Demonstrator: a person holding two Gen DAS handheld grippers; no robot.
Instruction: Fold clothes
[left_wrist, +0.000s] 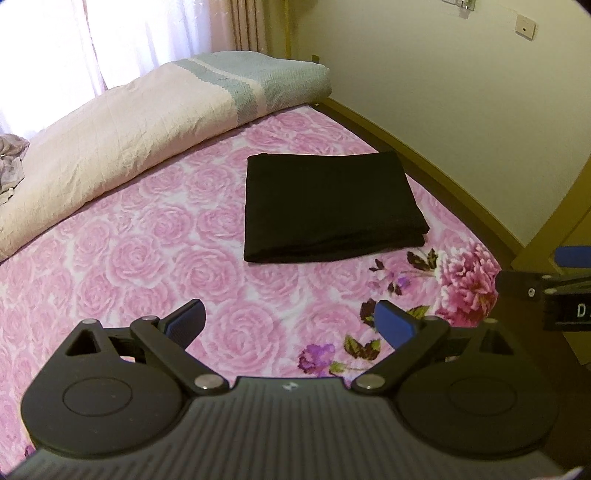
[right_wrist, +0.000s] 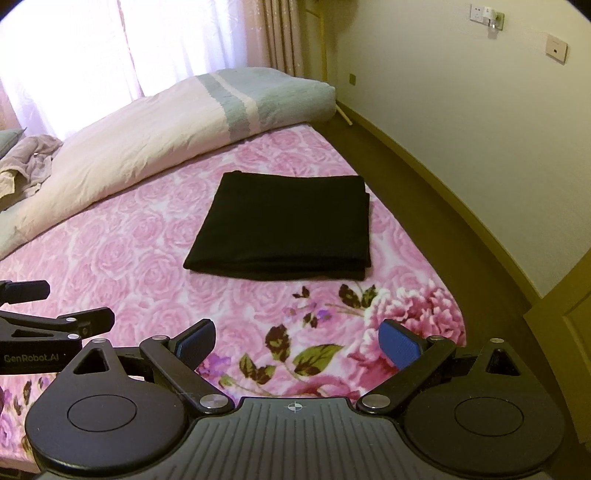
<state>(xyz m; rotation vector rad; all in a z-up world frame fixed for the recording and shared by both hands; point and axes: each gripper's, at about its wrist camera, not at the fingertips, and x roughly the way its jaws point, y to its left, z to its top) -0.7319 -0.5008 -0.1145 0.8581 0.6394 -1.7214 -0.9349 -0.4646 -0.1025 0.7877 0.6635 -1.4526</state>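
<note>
Lying folded: one black garment; two claws agape.

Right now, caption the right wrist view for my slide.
Open right gripper hovers over floral bedspread, facing folded black garment.

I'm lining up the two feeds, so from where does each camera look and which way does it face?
Left wrist: sits behind the open left gripper, looking across the floral bedsheet at the folded black garment; the right gripper shows at its right edge.
Right wrist: sits behind the open right gripper, facing the same garment; the left gripper shows at left.
Shared: garment, sheet, rolled quilt, curtains.
</note>
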